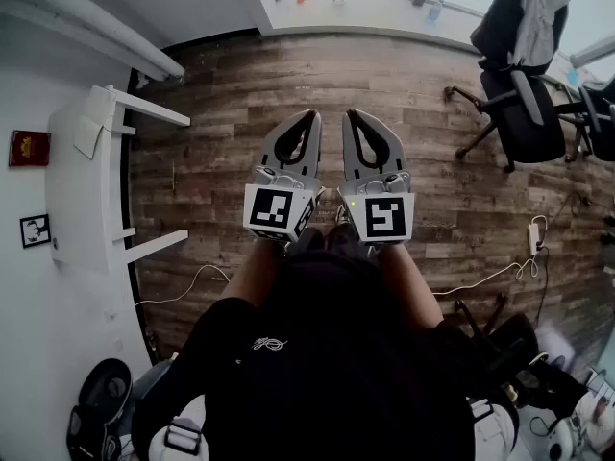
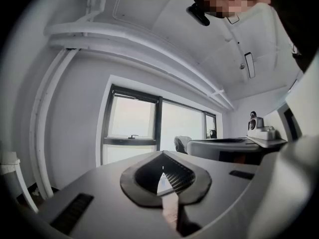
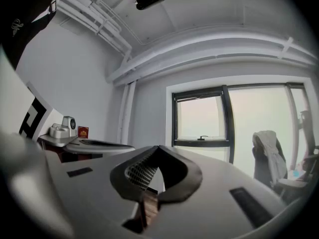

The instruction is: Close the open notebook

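- a wooden floor [image 1: 432,161] is seen below, with a white bench [image 1: 77,200] at its left.
- the left tongs [image 1: 312,118] and right tongs [image 1: 351,118] are held level, each pressed together and empty.
- no notebook is seen in any view; closing is judged not begun, so it must first be found.

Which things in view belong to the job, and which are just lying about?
Job: left gripper, right gripper, both shut and empty; no notebook in view.
Lying about: office chair, white table, red booklet, floor cable.
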Demonstrator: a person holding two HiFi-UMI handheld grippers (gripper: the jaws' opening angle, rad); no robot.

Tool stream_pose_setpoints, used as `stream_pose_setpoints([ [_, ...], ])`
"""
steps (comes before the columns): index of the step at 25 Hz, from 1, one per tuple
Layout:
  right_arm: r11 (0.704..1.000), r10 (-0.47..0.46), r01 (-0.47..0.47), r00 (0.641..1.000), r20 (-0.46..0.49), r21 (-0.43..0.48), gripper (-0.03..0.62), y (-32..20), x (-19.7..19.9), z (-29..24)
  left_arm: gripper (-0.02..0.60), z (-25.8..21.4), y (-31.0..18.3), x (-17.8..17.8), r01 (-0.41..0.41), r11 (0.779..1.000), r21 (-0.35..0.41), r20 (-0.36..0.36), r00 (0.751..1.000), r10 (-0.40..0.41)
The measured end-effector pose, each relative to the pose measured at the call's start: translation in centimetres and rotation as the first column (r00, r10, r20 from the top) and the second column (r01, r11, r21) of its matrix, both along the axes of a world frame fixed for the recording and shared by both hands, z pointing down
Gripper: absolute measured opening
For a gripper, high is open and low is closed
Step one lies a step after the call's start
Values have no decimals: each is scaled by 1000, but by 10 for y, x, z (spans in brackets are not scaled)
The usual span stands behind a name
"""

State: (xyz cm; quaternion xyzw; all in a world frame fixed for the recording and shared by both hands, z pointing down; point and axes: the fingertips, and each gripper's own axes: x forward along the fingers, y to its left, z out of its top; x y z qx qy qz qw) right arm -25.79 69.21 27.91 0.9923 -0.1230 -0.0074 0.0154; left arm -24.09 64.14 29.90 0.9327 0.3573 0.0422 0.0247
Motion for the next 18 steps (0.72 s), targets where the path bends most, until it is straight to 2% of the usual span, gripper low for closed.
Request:
stream_pose_setpoints([
  [4, 1000, -15, 15, 1000, 1, -4, 21, 5, 3, 0, 2, -3, 7, 3, 9, 1000, -7, -9, 1000, -9],
  [10, 997, -81, 81, 997, 13, 16, 21, 16, 17, 8, 3, 12, 12, 10, 76, 997, 3, 29, 997, -76],
  [14, 992, -126, 125, 990, 60, 18, 21, 5, 31, 30, 3, 34, -15, 13, 152, 988, 33, 71, 985, -154],
  [18, 978, -209, 207, 975, 72, 25, 21, -38, 49, 40, 3, 50, -54, 20, 223, 974, 43, 102, 969, -227],
])
